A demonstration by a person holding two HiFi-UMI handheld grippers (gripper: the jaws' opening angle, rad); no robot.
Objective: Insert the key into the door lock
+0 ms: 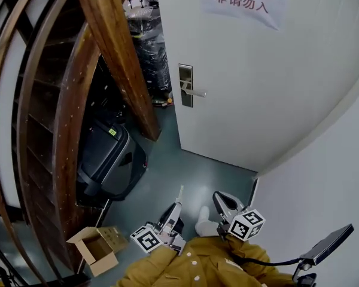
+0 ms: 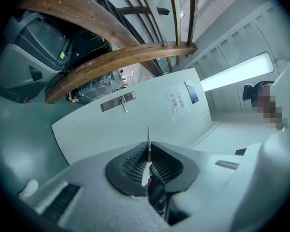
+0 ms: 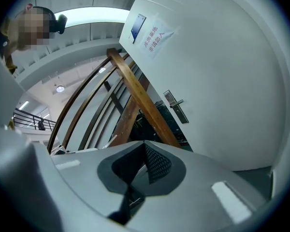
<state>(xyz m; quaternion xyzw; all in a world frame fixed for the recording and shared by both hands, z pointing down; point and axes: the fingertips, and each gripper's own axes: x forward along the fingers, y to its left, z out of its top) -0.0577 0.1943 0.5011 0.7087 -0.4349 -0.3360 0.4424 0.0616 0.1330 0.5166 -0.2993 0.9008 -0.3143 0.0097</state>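
The white door [image 1: 245, 82] stands ahead, with a metal lock plate and lever handle [image 1: 186, 85] near its left edge. In the head view my left gripper [image 1: 178, 201] is low and well short of the door, shut on a thin key [image 1: 180, 191] that points toward it. In the left gripper view the key [image 2: 148, 138] sticks out from between the closed pads, and the lock plate [image 2: 117, 101] lies up and to the left. My right gripper [image 1: 218, 200] is beside the left one; its jaws [image 3: 144, 144] meet with nothing between them, and the lock plate [image 3: 175, 106] is far ahead of it.
A curved wooden stair rail and stringer [image 1: 116, 52] crosses left of the door. Under it sit a black and grey machine [image 1: 110, 154] and wrapped goods [image 1: 149, 46]. An open cardboard box [image 1: 96, 249] lies on the grey floor [image 1: 167, 178]. A white wall [image 1: 329, 178] closes the right side.
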